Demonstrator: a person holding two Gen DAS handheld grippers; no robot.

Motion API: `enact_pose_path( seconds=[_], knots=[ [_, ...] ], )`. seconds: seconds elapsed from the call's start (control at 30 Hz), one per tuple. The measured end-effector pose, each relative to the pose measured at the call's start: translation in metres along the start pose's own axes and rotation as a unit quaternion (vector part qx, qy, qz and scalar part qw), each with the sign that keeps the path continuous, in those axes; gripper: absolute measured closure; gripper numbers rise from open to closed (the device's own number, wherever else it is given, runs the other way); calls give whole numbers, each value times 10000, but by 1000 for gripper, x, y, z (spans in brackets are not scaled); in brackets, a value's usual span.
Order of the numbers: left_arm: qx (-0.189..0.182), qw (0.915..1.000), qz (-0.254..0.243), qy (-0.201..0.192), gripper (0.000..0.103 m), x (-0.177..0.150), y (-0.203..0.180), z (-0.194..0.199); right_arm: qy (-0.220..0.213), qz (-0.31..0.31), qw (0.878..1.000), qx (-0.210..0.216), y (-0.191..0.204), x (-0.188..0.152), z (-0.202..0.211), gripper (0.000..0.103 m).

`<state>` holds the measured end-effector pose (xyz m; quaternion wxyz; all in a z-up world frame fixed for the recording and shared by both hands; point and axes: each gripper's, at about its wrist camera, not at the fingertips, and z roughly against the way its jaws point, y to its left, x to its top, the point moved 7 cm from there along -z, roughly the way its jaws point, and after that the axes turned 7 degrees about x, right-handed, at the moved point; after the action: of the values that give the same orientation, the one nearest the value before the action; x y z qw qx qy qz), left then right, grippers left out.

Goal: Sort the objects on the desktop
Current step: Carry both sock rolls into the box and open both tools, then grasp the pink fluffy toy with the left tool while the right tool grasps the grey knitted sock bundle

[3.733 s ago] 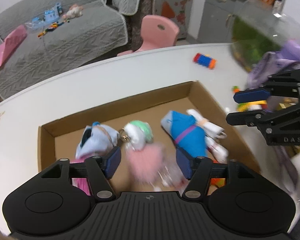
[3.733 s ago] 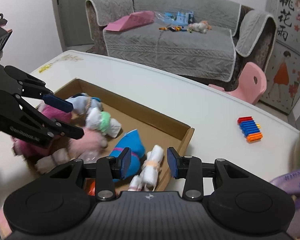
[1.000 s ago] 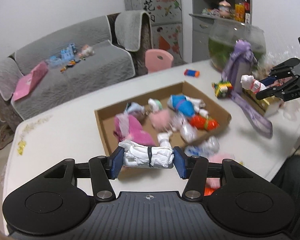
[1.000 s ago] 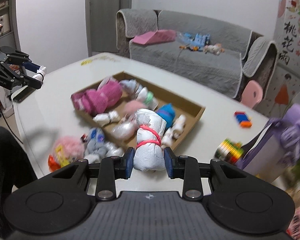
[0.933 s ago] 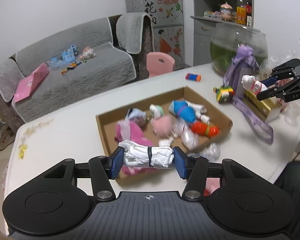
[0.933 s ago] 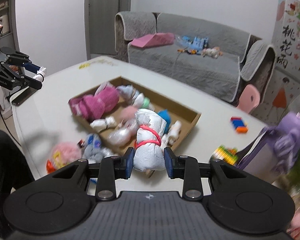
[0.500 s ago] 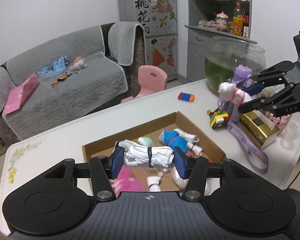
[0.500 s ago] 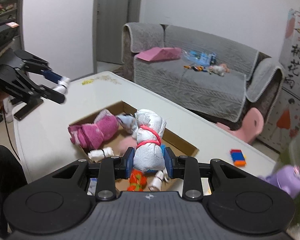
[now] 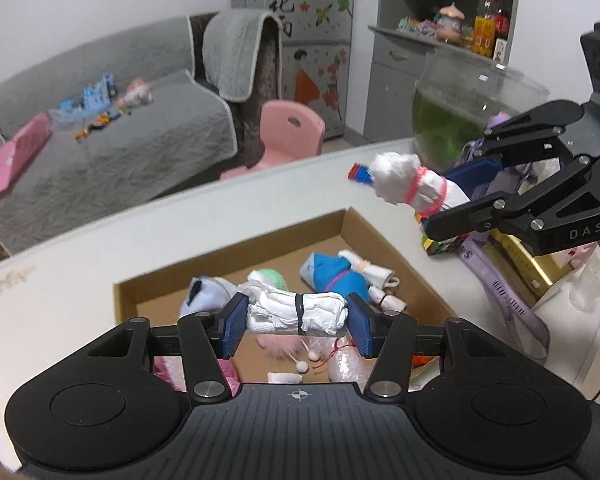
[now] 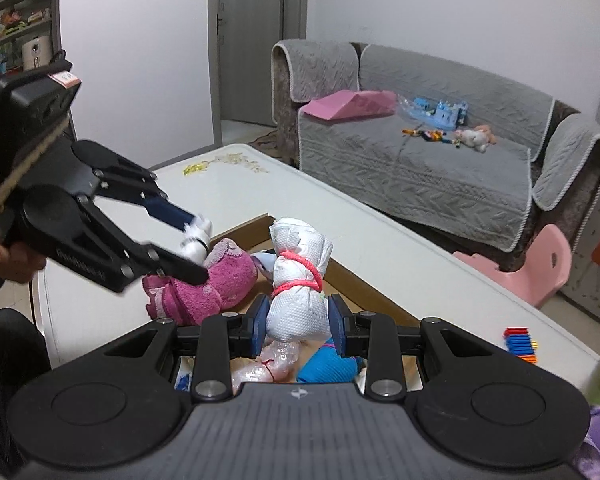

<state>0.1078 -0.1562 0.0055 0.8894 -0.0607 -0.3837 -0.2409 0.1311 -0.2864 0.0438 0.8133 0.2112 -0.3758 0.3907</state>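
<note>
Item: box (image 9: 236, 258), open-topped, on a white table (image 9: 80, 264). We note bare tabletop from 9 to 12 o'clock of the box; clutter crowds its 3 o'clock edge.

Item: left gripper (image 9: 296, 322). Its pads clamp the two ends of a black-banded roll (image 9: 300, 314), lying crosswise between our fingers, above the box.

Item: right gripper (image 10: 298, 326). We hold a red-banded bundle (image 10: 298, 280) upright, pads pressing its base, over the box's 3 o'clock corner.

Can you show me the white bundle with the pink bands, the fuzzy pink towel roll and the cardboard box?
White pink-banded bundle (image 10: 296, 312), right wrist view, lower body.
Fuzzy pink towel roll (image 10: 216, 280), right wrist view, middle.
Cardboard box (image 9: 236, 256), left wrist view, far wall.
</note>
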Motion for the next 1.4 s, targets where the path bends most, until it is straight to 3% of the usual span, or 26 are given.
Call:
enact_pose_path(
  seconds=[0.3,0.63,0.73,0.8,0.83,0.87,1.13,1.4],
  knots=[
    [-69,9989,46,454,44,-15,0,-57,350,-221,9991,102,-6,-9,-49,74],
    [-33,9966,64,827,43,-32,7,-91,783,-395,9961,-95,-14,-29,-101,74],
    [-33,9957,136,917,41,-36,9,-97,890,-403,9951,-184,-18,-34,-108,73],
    [-37,9954,184,936,34,-37,9,-99,891,-445,9947,-258,-20,-36,-109,72],
    [-60,9952,236,952,24,-38,10,-99,870,-461,9948,-275,-21,-35,-110,69],
    [-82,9952,278,931,21,-37,11,-98,855,-464,9948,-296,-21,-35,-109,69],
    [-144,9964,267,793,20,-36,7,-78,763,-351,9958,-377,-13,-32,-88,66],
    [-341,9989,30,326,17,-71,-2,-2,448,-7,9984,-343,30,-58,-17,55]
  ],
)
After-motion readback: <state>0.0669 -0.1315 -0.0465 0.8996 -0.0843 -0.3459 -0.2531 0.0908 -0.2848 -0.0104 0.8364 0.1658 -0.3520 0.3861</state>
